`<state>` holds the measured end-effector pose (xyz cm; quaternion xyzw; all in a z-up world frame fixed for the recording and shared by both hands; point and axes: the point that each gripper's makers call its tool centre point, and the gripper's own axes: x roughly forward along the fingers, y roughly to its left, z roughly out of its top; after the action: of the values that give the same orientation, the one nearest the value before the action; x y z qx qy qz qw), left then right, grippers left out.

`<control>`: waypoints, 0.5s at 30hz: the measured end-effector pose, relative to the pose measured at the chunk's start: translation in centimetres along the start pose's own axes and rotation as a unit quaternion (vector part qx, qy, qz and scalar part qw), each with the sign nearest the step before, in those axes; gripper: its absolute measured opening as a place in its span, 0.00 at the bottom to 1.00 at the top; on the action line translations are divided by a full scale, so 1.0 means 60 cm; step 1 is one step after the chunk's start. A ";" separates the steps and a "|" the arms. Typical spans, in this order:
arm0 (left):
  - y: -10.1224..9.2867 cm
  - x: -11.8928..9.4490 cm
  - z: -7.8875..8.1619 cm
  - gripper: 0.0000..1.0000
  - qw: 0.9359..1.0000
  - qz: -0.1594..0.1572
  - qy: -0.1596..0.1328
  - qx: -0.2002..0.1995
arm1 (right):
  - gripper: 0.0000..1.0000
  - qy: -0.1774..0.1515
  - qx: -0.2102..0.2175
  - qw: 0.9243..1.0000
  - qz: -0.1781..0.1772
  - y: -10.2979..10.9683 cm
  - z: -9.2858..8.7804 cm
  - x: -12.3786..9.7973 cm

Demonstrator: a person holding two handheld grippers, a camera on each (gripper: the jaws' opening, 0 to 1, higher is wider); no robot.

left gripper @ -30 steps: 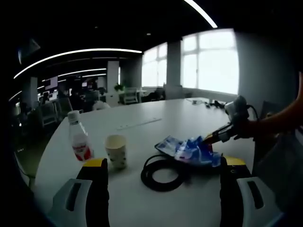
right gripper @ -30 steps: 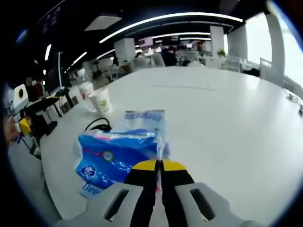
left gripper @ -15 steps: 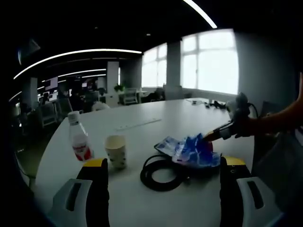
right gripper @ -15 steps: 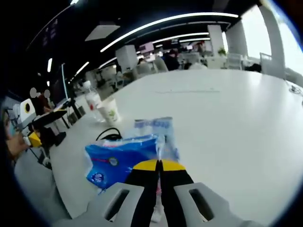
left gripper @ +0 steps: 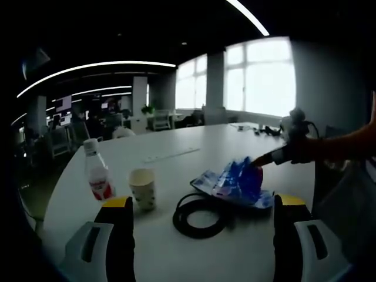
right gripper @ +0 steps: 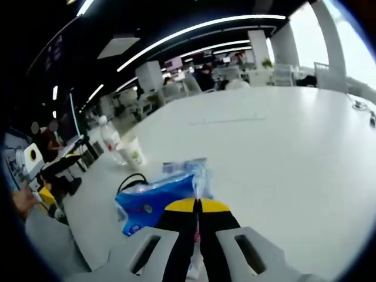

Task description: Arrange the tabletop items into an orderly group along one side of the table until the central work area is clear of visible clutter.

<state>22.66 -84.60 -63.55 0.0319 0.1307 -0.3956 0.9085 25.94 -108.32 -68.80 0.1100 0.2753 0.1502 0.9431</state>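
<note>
On the white table [left gripper: 194, 144] stand a clear water bottle [left gripper: 98, 173] with a red label and a paper cup [left gripper: 143, 187]. To their right lies a black cable coil [left gripper: 197, 216]. My left gripper [left gripper: 203, 201] is open over the table's near edge, nothing between its jaws. A blue tissue pack [left gripper: 239, 179] is tilted up at one end, with my right gripper [left gripper: 265, 158] shut on its edge. In the right gripper view, my right gripper [right gripper: 197, 203] pinches the blue pack [right gripper: 150, 200] above a paler flat pack [right gripper: 187, 167]. The cable coil [right gripper: 130, 179], cup [right gripper: 136, 154] and bottle [right gripper: 108, 136] stand beyond.
The person's arm [left gripper: 346, 147] reaches in from the right. A wide bare stretch of table [right gripper: 282, 147] lies to the right of the packs. Office desks, chairs and windows stand far behind the table.
My right gripper has risen with the blue pack's edge, so the pack now tilts up off the table. The left gripper has not moved.
</note>
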 end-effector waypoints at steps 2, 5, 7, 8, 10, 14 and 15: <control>0.000 0.000 -0.001 1.00 1.000 0.000 0.000 0.000 | 0.00 -0.008 0.011 1.000 -0.006 -0.004 0.008 -0.003; -0.001 0.000 -0.003 1.00 1.000 -0.001 0.002 0.000 | 0.00 -0.015 0.020 1.000 -0.010 -0.011 0.016 -0.005; -0.001 0.000 -0.003 1.00 1.000 -0.001 0.004 0.000 | 0.00 -0.019 0.033 0.999 -0.012 -0.017 0.020 -0.006; 0.000 0.001 -0.003 1.00 1.000 -0.001 0.004 0.000 | 0.00 -0.020 0.034 0.999 -0.011 -0.018 0.022 -0.007; 0.001 0.002 -0.002 1.00 1.000 -0.001 0.003 -0.001 | 0.00 -0.025 0.038 0.999 -0.013 -0.022 0.026 -0.008; 0.001 0.004 -0.002 1.00 1.000 -0.002 0.004 -0.001 | 0.00 -0.029 0.044 0.998 -0.022 -0.035 0.033 -0.009; 0.001 0.005 -0.002 1.00 1.000 -0.002 0.004 -0.001 | 0.00 -0.031 0.047 0.998 -0.023 -0.038 0.036 -0.009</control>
<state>22.88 -84.75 -63.73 0.0326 0.1347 -0.3973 0.9072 27.18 -110.91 -67.43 0.1521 0.2556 0.1118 0.9482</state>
